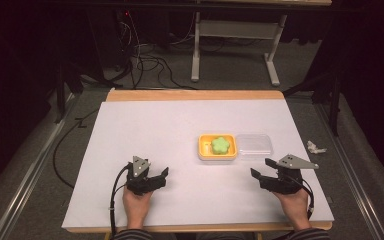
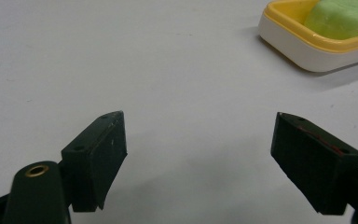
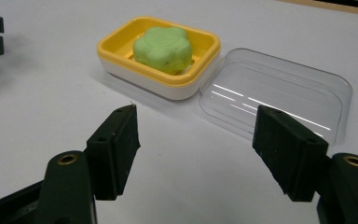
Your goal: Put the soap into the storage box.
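Left gripper [image 1: 156, 174] and right gripper [image 1: 261, 168] both hand-held, jaws spread wide, empty.

White table [image 1: 145, 125], yellow soap dish [image 1: 203, 150], clear lid [image 1: 254, 145]

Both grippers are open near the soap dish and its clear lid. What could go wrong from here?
1. The lid lies touching the dish; nudging one may shift the other.
2. The lid is transparent, so its edges are hard to judge.
3. The soap sits loose above the rim; tilting the dish could tip it out.
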Demonstrator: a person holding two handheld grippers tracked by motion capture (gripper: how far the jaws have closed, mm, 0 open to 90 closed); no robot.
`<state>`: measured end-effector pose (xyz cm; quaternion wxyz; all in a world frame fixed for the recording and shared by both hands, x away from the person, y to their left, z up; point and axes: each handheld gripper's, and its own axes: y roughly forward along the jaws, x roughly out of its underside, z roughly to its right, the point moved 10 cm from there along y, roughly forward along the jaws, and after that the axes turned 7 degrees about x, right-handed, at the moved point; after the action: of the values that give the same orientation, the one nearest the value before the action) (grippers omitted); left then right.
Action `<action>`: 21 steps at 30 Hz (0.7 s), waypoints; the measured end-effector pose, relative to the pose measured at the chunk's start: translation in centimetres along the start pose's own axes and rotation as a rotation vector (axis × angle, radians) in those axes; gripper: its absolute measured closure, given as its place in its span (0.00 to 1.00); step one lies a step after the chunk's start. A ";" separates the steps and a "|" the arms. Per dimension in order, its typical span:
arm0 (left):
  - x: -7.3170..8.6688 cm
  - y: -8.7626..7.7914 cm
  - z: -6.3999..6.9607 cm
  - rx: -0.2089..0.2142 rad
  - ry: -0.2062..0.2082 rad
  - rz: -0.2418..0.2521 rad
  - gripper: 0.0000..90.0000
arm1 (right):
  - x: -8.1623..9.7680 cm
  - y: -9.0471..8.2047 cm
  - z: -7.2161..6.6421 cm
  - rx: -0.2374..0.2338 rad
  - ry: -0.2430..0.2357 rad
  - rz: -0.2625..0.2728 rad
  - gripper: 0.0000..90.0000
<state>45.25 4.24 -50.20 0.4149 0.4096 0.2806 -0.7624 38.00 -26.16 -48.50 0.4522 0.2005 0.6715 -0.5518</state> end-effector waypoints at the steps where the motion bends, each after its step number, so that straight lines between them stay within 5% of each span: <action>1: 0.0 0.0 0.0 0.000 0.000 0.000 0.21 | 0.0 0.1 -0.1 -0.001 0.003 -0.003 0.36; 21: 0.0 0.0 -0.1 -0.005 0.006 -0.002 0.21 | 1.0 2.4 -0.5 0.014 -0.025 -0.052 0.36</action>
<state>45.27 4.26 -50.26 0.4144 0.4108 0.2841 -0.7608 39.14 -25.22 -50.70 0.4444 0.1792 0.6670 -0.5705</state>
